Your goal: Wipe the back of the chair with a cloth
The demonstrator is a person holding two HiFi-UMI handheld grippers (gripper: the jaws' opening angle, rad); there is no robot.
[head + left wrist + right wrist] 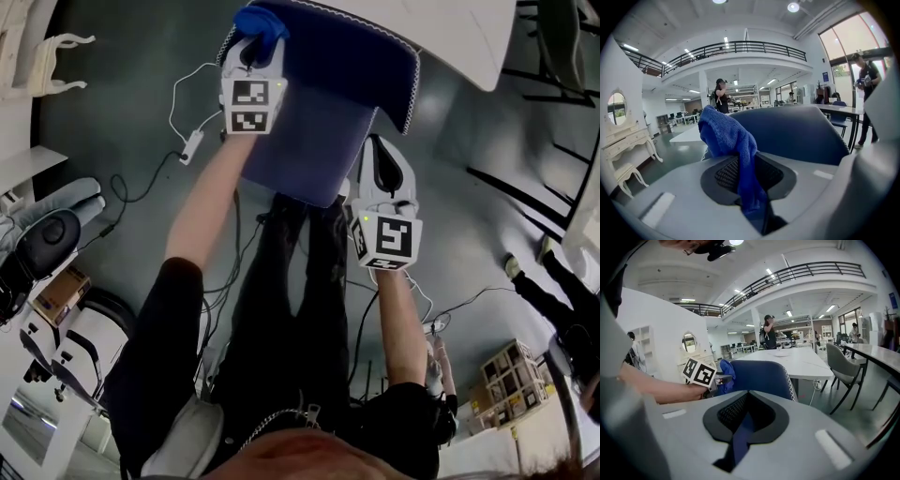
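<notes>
The blue chair's back [352, 52] curves across the top of the head view, with its seat [300, 141] below it. My left gripper [253, 49] is at the back's left end, shut on a blue cloth [261, 21] that bunches against the top edge. In the left gripper view the cloth [725, 136] stands up out of the left gripper [751, 190], with the chair back [797, 133] close behind. My right gripper [380, 155] hovers by the seat's right front corner, shut with nothing in it. The right gripper view shows the right gripper [739, 430], the chair back [759, 373] and the cloth [725, 373].
A white table [441, 28] stands just beyond the chair. White cables [187, 122] trail on the floor at the left. A cream dresser [628, 140] is off to the left, a grey chair [839, 366] to the right. Other people [721, 96] stand further back.
</notes>
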